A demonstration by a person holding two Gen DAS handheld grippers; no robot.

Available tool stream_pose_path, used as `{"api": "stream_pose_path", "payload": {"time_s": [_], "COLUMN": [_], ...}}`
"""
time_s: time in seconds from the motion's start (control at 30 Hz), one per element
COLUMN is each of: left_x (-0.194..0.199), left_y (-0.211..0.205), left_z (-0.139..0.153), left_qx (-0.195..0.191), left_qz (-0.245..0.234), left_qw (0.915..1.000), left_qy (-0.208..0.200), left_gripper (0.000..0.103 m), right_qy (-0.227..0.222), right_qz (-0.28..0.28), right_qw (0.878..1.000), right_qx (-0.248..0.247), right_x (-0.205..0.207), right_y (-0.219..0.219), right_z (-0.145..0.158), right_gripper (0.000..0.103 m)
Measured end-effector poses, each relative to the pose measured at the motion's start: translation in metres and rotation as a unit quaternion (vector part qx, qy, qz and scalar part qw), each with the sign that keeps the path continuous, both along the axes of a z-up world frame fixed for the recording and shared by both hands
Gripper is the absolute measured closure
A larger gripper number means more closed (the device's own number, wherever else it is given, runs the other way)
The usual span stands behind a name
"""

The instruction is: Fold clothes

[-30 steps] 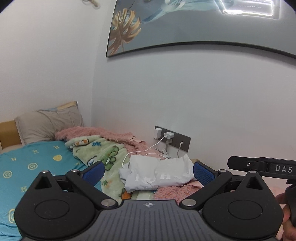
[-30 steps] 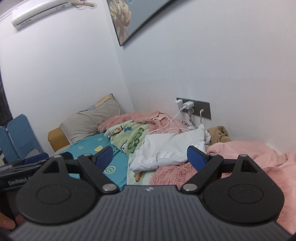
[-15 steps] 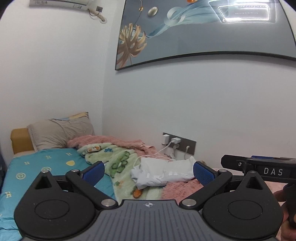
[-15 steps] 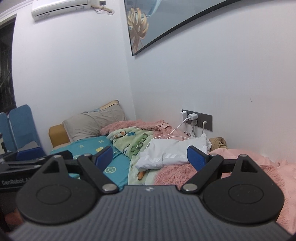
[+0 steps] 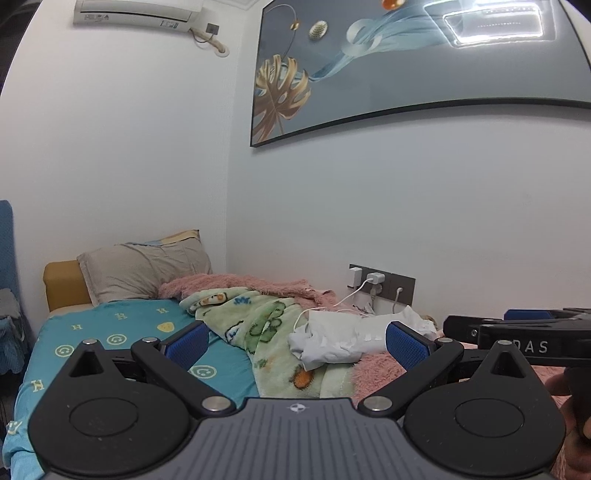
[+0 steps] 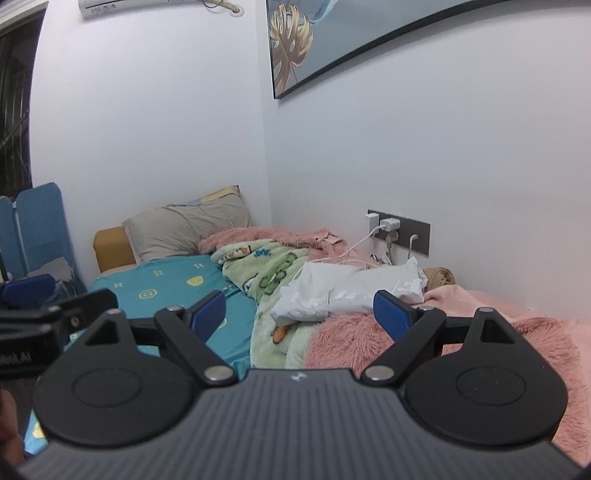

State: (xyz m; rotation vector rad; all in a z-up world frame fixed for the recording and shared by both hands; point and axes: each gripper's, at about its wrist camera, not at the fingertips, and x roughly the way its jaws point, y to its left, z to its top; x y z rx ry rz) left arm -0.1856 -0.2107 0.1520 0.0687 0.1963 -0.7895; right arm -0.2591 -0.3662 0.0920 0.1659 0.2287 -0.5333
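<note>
A crumpled white garment (image 5: pixel 334 341), seemingly, lies bunched on the blankets.

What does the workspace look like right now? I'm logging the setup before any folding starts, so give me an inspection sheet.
Surface: bed with teal smiley-print sheet, partly bare.
Job's things: white bundle lies crumpled on the bedding near the wall; whether it is a garment cannot be told.
Clutter: green cartoon blanket, pink fluffy blanket, grey pillow, tan cloth by the wall.
Grippers: left gripper and right gripper both open, holding nothing, short of the bundle.
Cables: white charger cables run from the wall socket onto the bedding beside the bundle.
Surroundings: framed picture, air conditioner, blue chair.
</note>
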Motion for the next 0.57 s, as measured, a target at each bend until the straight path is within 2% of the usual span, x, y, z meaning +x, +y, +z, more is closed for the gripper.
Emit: {"api": "stream_pose_path", "payload": {"time_s": [0.57], "left_x": [0.001], "left_y": [0.008], "left_z": [0.001], "left_qx": [0.000], "left_qz": [0.005], "left_qw": [1.0000], "left_qy": [0.002], "left_gripper": [0.000], "right_qy": [0.006], "right_qz": [0.004], "right_qw": [1.000], "right_qx": [-0.023], "right_x": [-0.002], "right_y": [0.015], "right_z": [0.008], "right_gripper": [0.015]}}
